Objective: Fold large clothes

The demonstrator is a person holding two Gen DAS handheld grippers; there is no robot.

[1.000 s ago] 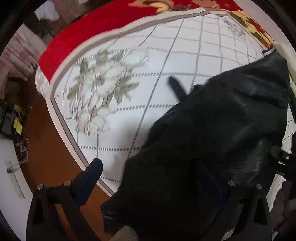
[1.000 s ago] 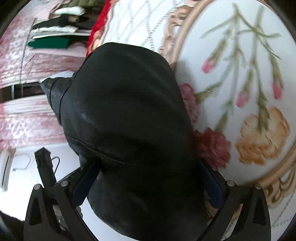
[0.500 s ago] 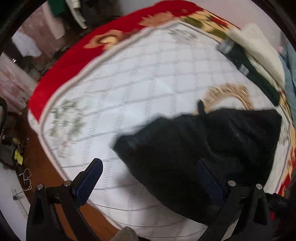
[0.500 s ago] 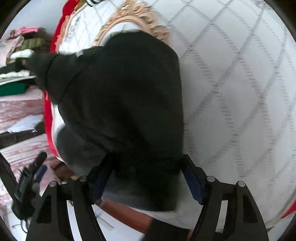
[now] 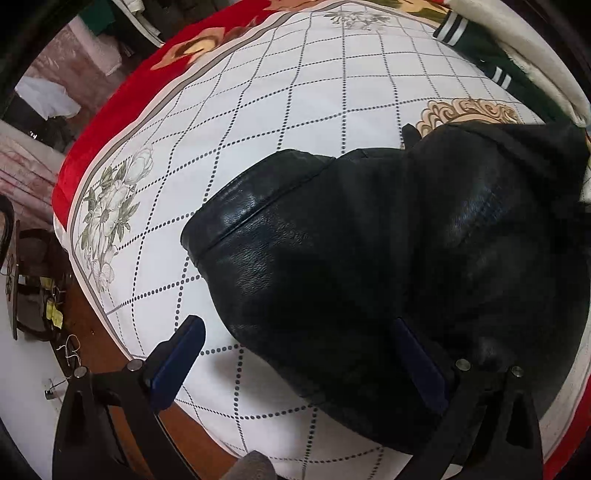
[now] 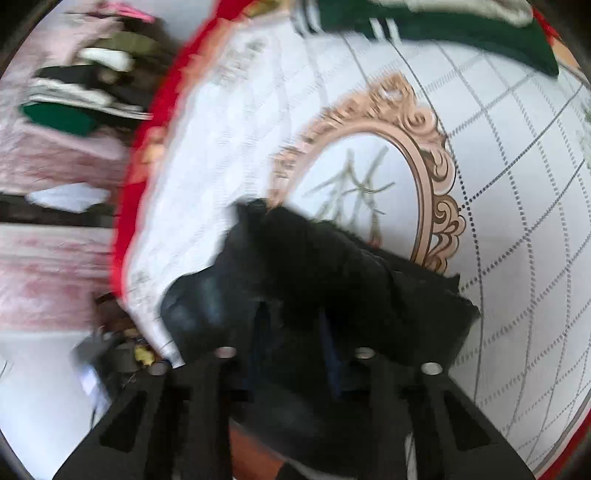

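A black leather jacket (image 5: 388, 251) lies bunched on the white patterned bedspread (image 5: 295, 110). My left gripper (image 5: 299, 358) is open, its jaws wide apart; the jacket's near edge lies between them and covers the right finger's base. In the blurred right wrist view, my right gripper (image 6: 293, 328) is shut on a fold of the black jacket (image 6: 332, 266), with the jaws close together and cloth bunched around them.
A green garment with white stripes (image 5: 491, 70) and a cream one lie at the bed's far right; the green one also shows in the right wrist view (image 6: 443, 33). The bed's red border (image 5: 110, 110) and wooden floor (image 5: 99, 343) lie left. Stacked clothes (image 6: 74, 96) sit beyond the bed.
The right gripper has closed from wide open onto the jacket's fold and swung toward the gold oval print. The left gripper has moved in closer over the jacket and stays open.
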